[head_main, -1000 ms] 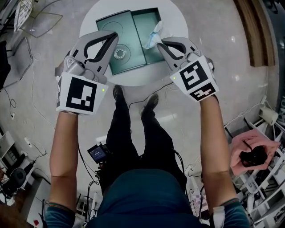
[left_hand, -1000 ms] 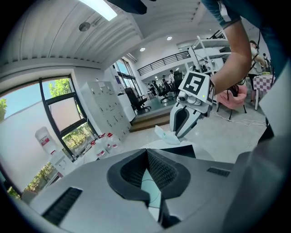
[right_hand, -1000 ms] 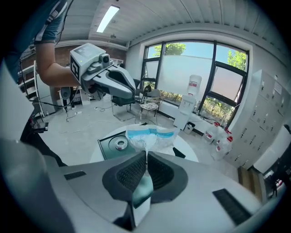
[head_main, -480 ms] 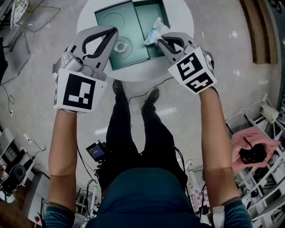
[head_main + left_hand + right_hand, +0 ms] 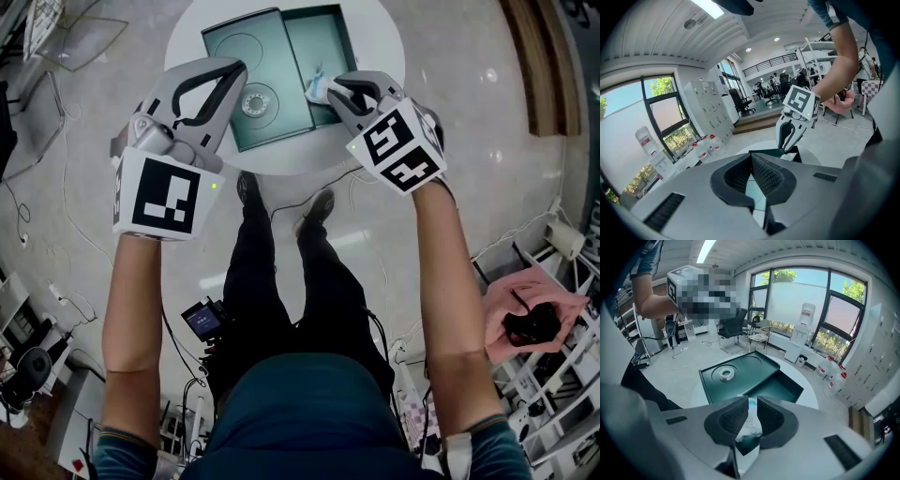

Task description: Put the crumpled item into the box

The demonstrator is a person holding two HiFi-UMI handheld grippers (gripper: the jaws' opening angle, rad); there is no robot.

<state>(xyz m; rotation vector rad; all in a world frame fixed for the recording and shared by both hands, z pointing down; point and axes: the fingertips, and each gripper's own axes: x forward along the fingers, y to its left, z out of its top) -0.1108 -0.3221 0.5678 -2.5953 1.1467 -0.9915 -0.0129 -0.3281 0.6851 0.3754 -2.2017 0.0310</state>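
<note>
A dark green box [image 5: 323, 47] lies open on a round white table [image 5: 380, 37], with its lid [image 5: 239, 52] laid flat to the left. My right gripper [image 5: 330, 89] is shut on the crumpled white-and-blue item [image 5: 316, 87] above the box's near edge. In the right gripper view the crumpled item [image 5: 751, 423] sits between the pads over the box [image 5: 783, 390]. My left gripper [image 5: 232, 73] is shut and holds nothing, hovering over the lid. The left gripper view shows the right gripper [image 5: 787, 140] with the item [image 5: 788, 157] hanging under it.
A roll of tape [image 5: 251, 101] lies on the lid, also in the right gripper view [image 5: 725, 374]. The person's legs stand just before the table. A pink chair [image 5: 530, 319] with a black thing on it is at the right. Cables run over the floor.
My right gripper has drawn slightly left and nearer with the crumpled item still held, now over the box's near edge. The left gripper has barely moved.
</note>
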